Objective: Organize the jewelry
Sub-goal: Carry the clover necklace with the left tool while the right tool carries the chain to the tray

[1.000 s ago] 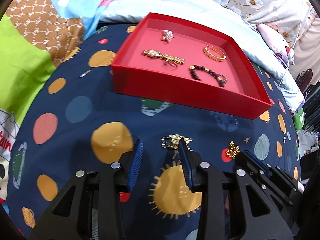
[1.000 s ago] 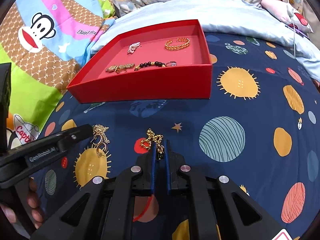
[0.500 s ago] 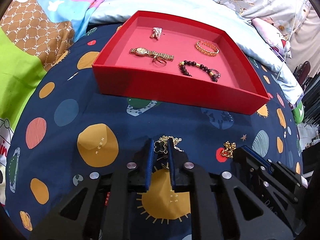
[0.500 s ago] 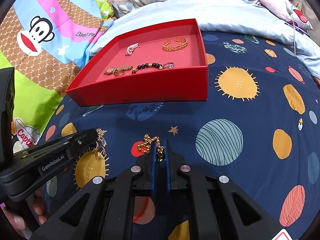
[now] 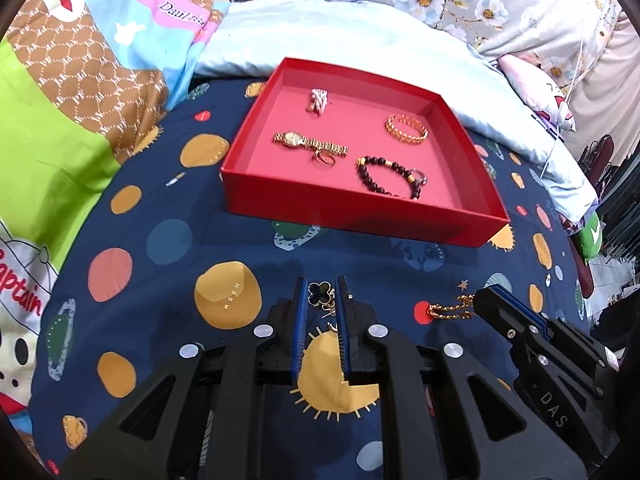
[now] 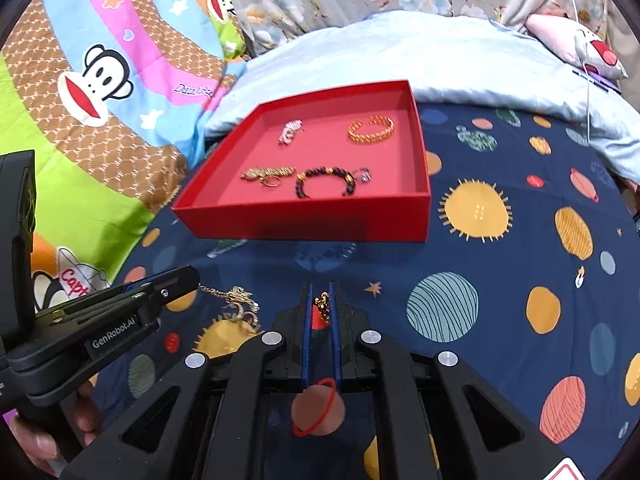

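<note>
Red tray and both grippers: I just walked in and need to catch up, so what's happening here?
A person is sorting jewelry on a planet-print bedspread. The left gripper is shut on a black clover necklace, and the right gripper is shut on a gold chain. The red tray already holds a watch, a beaded bracelet, a gold bangle and smaller pieces.

"GenRobot.AI" on left gripper point(image 6: 182, 286), "DAS" on right gripper point(image 5: 486, 300)

Navy planet-print bedspread point(image 5: 168, 272), red tray point(image 5: 352, 212) resting on it
</note>
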`<action>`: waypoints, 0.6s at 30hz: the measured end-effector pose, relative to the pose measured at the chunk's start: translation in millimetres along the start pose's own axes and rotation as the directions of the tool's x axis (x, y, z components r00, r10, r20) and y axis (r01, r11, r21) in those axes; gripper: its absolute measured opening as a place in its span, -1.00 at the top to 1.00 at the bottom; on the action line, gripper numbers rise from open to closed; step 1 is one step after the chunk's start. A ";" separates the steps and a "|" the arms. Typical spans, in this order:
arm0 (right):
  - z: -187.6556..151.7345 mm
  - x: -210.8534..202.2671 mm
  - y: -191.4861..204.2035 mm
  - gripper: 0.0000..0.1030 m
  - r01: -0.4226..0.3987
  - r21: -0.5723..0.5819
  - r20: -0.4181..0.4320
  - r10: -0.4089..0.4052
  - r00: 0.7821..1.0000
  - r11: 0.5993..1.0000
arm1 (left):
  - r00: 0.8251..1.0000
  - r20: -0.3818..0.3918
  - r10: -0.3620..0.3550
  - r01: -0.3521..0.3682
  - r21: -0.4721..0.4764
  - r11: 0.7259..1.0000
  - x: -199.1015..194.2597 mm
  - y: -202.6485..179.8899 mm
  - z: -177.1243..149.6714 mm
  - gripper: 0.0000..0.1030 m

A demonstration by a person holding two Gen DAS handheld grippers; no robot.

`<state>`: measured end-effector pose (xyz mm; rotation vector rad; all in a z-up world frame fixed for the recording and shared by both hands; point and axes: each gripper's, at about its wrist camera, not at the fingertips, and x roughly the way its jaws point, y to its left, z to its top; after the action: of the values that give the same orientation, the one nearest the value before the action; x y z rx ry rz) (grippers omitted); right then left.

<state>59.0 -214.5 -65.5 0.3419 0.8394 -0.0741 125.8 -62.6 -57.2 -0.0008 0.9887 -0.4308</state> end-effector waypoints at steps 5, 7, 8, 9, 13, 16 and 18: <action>2.8 -12.5 8.5 0.86 -0.006 -0.014 0.021 0.007 1.000 1.000 | 1.000 0.022 -0.003 0.003 0.003 1.000 -14.2 1.1 0.5 0.75; 3.4 -15.9 10.4 0.86 -0.008 -0.018 0.026 0.008 1.000 1.000 | 1.000 0.030 -0.003 0.003 0.002 1.000 -19.0 2.1 0.9 0.75; 3.7 -18.0 12.0 0.86 -0.009 -0.022 0.029 0.009 1.000 1.000 | 0.999 0.035 -0.004 0.004 0.000 1.000 -21.8 3.0 1.3 0.75; 3.6 -20.1 12.7 0.86 -0.009 -0.024 0.032 0.010 0.999 1.000 | 0.999 0.040 -0.004 0.004 -0.001 1.000 -24.4 4.0 1.8 0.75; 5.1 -26.2 15.8 0.86 -0.014 -0.028 0.044 0.015 0.999 1.000 | 0.998 0.055 -0.003 0.003 -0.006 1.000 -32.3 6.0 3.3 0.75; 7.3 -31.2 18.4 0.86 -0.016 -0.032 0.055 0.018 0.998 0.999 | 0.998 0.063 -0.002 0.003 -0.007 1.000 -37.0 6.9 4.6 0.75; 9.2 -33.6 19.5 0.86 -0.017 -0.033 0.062 0.019 0.998 0.999 | 0.998 0.070 -0.002 0.003 -0.007 1.000 -39.8 7.7 5.5 0.75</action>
<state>47.0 -201.4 -29.7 0.3152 0.7750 -0.0537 114.1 -42.6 -23.5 -0.0231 0.9218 -0.4270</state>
